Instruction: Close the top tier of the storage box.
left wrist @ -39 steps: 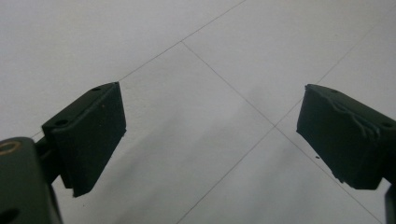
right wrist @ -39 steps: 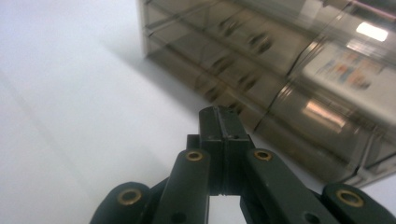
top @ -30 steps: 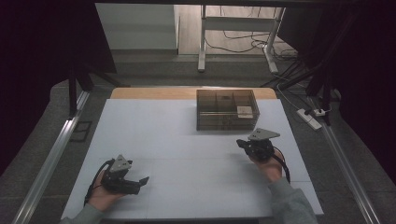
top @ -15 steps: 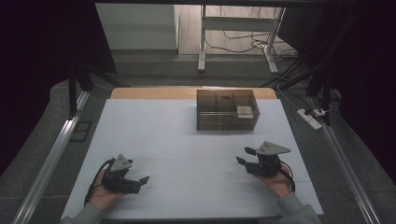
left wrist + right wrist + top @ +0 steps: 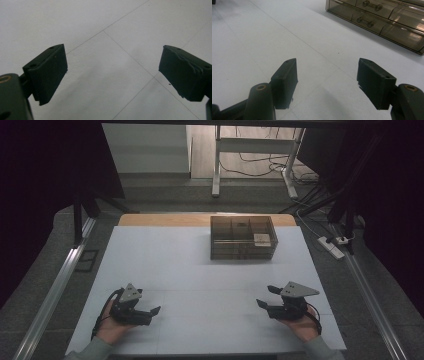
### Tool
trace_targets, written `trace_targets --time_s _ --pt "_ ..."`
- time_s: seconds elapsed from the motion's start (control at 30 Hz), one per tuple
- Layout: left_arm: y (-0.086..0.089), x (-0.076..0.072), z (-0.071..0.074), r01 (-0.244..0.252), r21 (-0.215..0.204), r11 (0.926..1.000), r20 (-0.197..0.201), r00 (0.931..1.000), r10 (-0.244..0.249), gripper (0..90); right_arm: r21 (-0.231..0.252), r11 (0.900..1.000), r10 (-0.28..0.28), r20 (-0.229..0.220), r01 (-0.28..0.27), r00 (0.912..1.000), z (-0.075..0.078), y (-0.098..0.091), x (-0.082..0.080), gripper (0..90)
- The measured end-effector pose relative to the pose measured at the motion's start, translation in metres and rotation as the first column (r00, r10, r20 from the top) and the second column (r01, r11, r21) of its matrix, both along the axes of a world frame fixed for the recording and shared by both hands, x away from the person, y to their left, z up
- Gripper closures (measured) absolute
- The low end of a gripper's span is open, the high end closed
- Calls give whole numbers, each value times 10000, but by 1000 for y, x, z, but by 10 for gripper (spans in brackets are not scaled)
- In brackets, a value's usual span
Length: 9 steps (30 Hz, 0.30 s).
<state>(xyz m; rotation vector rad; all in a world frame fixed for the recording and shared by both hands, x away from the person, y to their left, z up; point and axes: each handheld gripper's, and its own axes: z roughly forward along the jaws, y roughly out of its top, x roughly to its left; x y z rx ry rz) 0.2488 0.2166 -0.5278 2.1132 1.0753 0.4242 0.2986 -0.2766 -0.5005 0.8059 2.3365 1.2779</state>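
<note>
A smoky transparent drawer box [image 5: 243, 237] stands at the back of the white table [image 5: 200, 270], right of centre; its small drawers with handles show in the right gripper view [image 5: 384, 17]. My right gripper [image 5: 266, 298] rests near the front right of the table, well short of the box. Its jaws have just been opening and stand open with nothing between them [image 5: 327, 82]. My left gripper [image 5: 150, 313] lies near the front left, open and empty [image 5: 112, 75], over bare tabletop.
A metal rail [image 5: 55, 290] runs along the table's left side and another along the right [image 5: 370, 295]. A power strip [image 5: 332, 246] lies on the floor at the right. A desk frame with cables [image 5: 250, 150] stands beyond the table.
My right gripper has drawn back from near the box toward the front of the table, and its jaws have opened. The left gripper has stayed where it was.
</note>
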Motion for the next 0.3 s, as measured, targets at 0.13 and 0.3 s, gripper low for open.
trace_targets --time_s 0.13,0.3 --pt "0 0 0 -1 5 10000 14 10000 1 86 -44 10000 51 3 -51 10000 0 -1 -2 324" --pt "0 0 0 22 35 10000 0 10000 -22 86 60 10000 31 97 -31 9999 2 -3 -2 324"
